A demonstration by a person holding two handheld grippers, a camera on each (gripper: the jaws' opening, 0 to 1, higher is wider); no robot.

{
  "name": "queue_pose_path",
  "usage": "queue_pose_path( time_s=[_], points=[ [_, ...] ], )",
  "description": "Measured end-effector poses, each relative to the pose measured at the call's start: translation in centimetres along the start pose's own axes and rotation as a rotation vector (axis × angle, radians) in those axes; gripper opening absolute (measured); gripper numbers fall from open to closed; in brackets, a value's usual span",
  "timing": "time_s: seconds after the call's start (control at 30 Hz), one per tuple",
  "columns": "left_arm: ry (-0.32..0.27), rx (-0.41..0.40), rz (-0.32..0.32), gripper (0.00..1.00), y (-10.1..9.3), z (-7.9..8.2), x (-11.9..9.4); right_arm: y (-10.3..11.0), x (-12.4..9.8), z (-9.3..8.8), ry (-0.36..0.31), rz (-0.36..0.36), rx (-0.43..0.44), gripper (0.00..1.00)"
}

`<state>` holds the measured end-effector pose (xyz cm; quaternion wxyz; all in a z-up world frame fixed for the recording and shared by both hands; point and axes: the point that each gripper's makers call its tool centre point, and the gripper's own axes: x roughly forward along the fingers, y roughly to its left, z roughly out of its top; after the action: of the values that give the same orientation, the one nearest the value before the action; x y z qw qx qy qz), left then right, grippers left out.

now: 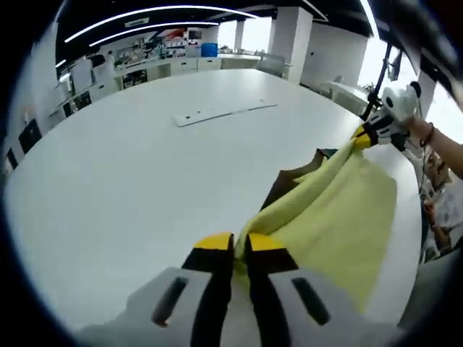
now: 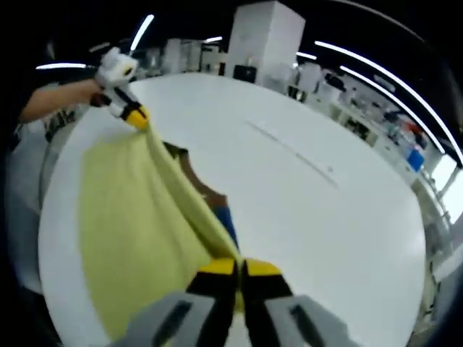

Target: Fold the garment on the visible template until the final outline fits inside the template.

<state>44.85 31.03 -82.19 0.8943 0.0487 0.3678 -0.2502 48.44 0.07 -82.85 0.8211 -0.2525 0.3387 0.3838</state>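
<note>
**Garment stretched between two hand-held grippers above the template**

Left gripper view. The left hand-held gripper (image 1: 239, 254) has its jaws closed on one end of the yellow garment (image 1: 340, 217). From there the cloth runs away from the jaws as a taut ridge to the right hand-held gripper (image 1: 365, 136), which pinches the far end. The loose part hangs to the right of the ridge, down toward the white counter (image 1: 130, 181). A brown and blue template (image 1: 288, 185) shows just left of the ridge, partly under the cloth. A pale strip (image 1: 217, 113) lies well ahead on the counter.

Right gripper view. The right hand-held gripper (image 2: 239, 276) is clamped on the garment (image 2: 130, 217); the left hand-held gripper (image 2: 134, 115) holds the opposite end, far ahead and to the left. The template (image 2: 211, 199) lies just right of the ridge; how much is covered cannot be told.

Step in hand: judged to be a fold in mid-carry, the held edge lifted. The next move probably calls for both grippers to lower the edge together, evenly tensioned, so the outline lands within the template.
</note>
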Motion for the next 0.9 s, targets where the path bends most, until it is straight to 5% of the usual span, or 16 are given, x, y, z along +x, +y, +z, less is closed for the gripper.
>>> queue_pose_path(
  time_s=[0.53, 0.73, 0.9],
  points=[
    [-0.085, 0.056, 0.048, 0.06, 1.8, 1.1, -1.9, -0.9, -0.5, -0.6, -0.023, -0.054, 0.062, 0.2],
    [-0.118, 0.114, 0.029, 0.07, 1.1, 1.3, -3.0, -0.7, -1.2, -0.7, -0.048, -0.067, 0.042, 0.22],
    [-0.075, 0.214, -0.015, 0.12, -0.4, 0.4, -2.2, -1.1, -0.8, -0.6, -0.044, -0.079, -0.015, 0.21]
  ],
)
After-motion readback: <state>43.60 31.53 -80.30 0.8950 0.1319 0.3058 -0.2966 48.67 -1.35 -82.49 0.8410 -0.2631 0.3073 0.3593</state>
